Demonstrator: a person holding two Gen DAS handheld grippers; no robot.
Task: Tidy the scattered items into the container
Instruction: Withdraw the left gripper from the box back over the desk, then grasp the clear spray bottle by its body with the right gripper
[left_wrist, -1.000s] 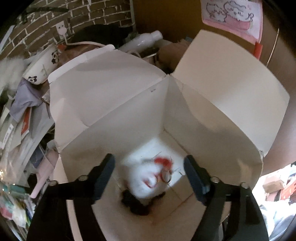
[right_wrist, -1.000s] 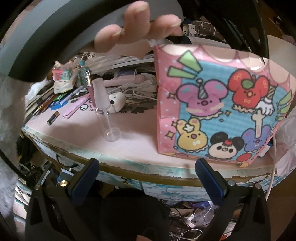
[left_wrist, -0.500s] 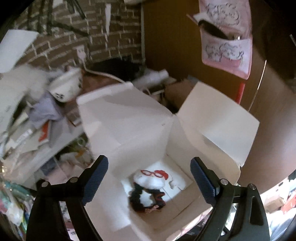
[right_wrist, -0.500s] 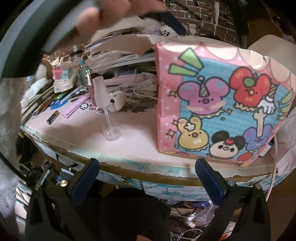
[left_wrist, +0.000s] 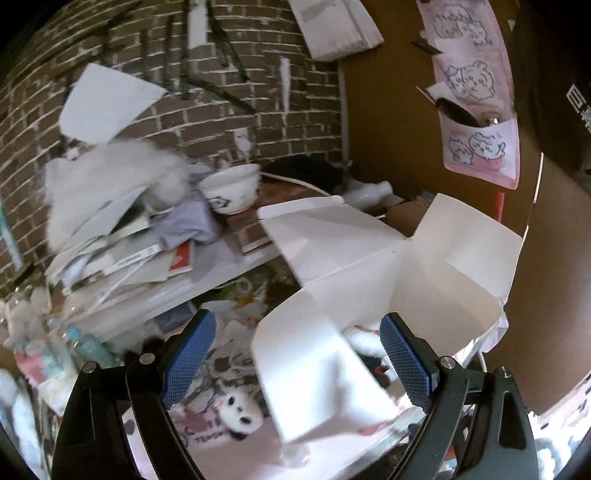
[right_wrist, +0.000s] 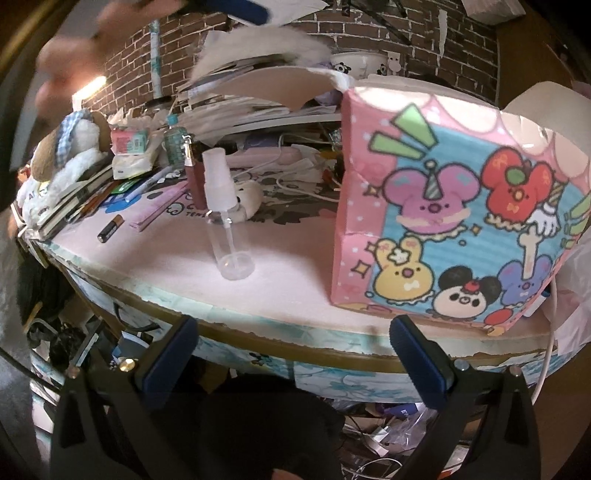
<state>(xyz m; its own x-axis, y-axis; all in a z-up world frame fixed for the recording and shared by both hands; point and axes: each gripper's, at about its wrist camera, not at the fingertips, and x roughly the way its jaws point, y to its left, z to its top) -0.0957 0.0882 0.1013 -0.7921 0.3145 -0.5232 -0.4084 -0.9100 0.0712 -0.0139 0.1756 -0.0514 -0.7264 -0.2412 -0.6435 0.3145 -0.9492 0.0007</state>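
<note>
box (left_wrist: 443, 266) now off-centre | left tongs (left_wrist: 299, 362) withdrawn, empty, opened wider

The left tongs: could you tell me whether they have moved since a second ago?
Yes. The left tongs have pulled back up out of the box; its flaps now sit farther off, and the plush toy stays inside.

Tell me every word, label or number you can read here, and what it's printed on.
"TE…": on the pink cartoon-printed desk mat; the rest is blurred.
White characters on the dark panel at the far right: cut off, unreadable.
Book spines in the paper stack: blurred.
Black and copper battery: label too small.
Pink cartoon cardboard box: pictures only, no words.
</note>
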